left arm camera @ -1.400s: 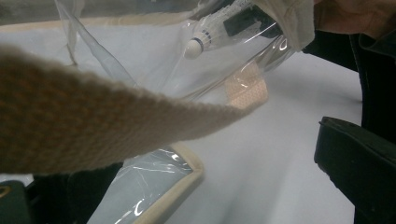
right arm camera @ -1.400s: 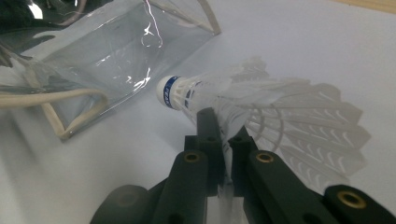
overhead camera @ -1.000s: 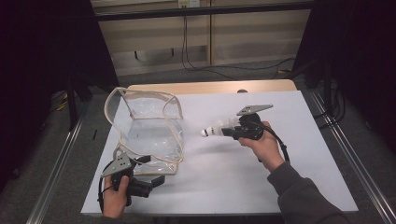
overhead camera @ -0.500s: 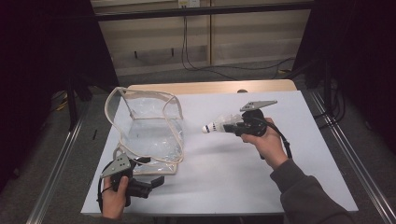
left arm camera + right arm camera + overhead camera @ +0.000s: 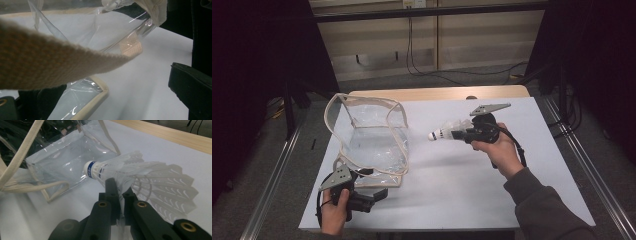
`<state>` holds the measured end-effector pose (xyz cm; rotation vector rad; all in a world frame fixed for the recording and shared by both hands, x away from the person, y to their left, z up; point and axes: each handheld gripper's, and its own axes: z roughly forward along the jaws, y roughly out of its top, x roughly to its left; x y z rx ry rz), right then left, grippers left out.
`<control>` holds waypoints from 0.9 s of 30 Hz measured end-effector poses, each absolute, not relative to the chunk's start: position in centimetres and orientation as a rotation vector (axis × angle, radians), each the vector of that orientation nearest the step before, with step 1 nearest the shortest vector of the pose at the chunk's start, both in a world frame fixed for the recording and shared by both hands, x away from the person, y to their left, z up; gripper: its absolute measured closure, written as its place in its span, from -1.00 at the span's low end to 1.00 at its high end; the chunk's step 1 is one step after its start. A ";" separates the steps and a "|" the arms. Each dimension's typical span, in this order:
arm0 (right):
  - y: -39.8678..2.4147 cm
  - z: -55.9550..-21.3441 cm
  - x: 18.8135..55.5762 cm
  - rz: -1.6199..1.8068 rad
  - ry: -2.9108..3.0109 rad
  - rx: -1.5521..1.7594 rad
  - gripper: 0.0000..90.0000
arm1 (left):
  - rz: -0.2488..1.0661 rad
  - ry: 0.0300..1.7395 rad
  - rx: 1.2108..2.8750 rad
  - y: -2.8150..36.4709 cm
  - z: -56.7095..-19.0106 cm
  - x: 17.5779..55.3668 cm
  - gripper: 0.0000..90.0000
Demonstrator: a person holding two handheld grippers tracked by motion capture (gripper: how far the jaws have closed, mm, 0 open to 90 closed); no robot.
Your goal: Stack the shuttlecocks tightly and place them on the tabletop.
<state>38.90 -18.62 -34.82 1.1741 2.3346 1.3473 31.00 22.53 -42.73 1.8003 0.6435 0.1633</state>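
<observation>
Pinching the feather skirt of a shuttlecock (image 5: 130, 173), the right claw (image 5: 119, 187) is closed on it above the counter (image 5: 447, 185), cork end aimed at the clear bag (image 5: 372, 137) ahead. The left claw (image 5: 379, 194) sits at the bag's near edge; a strap (image 5: 50, 67) crosses before it, and whether anything is gripped cannot be told. The thin feathers could be crushed or slip, and the limp mouth may be missed.

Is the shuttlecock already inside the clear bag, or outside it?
Outside: the right gripper holds the shuttlecock beside the clear bag, cork toward it.
</observation>
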 end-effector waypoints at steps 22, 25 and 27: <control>-17.5 -33.5 38.7 1.336 2.366 1.112 0.97 | 0.164 0.639 1.803 22.5 -42.7 31.1 -0.97; -17.5 -33.5 38.8 1.329 2.371 1.110 0.96 | 0.164 0.637 1.805 22.5 -42.7 31.1 -0.97; -17.5 -33.5 38.8 1.330 2.368 1.118 0.96 | 0.164 0.636 1.806 22.5 -42.7 31.1 -0.97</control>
